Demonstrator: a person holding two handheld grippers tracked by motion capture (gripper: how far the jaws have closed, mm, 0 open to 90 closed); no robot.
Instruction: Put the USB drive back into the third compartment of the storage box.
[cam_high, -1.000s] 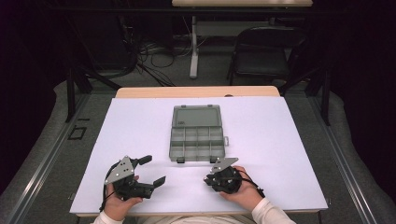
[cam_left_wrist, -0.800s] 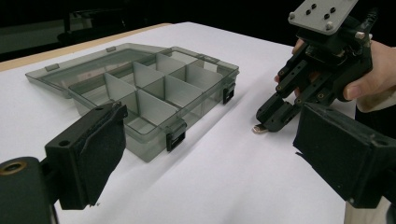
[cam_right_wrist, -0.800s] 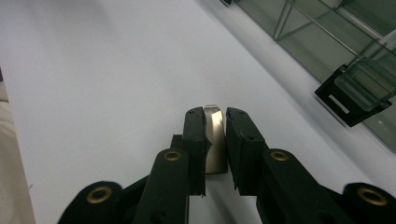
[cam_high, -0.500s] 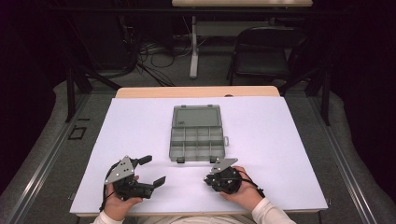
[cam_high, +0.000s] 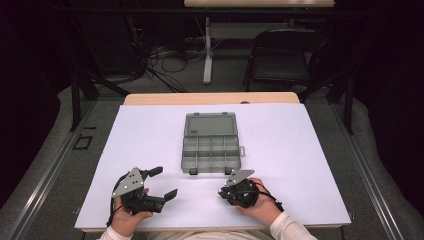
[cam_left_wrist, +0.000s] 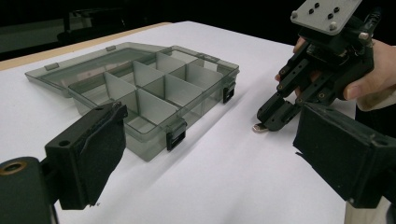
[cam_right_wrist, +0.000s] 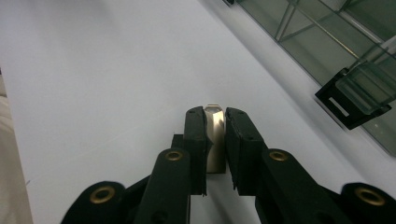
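The right gripper (cam_right_wrist: 215, 122) pinches a small silvery metal nut (cam_right_wrist: 214, 135) on the table, the left gripper (cam_high: 160, 182) gapes idle; next seems a lift into the smoky clear plastic compartment box (cam_high: 211, 149).

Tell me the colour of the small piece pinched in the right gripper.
Silvery metal piece; clearest in the right gripper view.

The left gripper (cam_high: 161, 183) is held low near the table's front edge in the person's left hand (cam_high: 126, 216), its jaws spread wide with nothing between them. The right gripper (cam_high: 223, 190) is gripped in the right hand (cam_high: 256, 204) (light sleeve cuffs are seen at both wrists) and is angled down towards the table. Its jaws are pressed together on a small metal piece (cam_right_wrist: 214, 135), seen from the left gripper view at the tips (cam_left_wrist: 270, 122).
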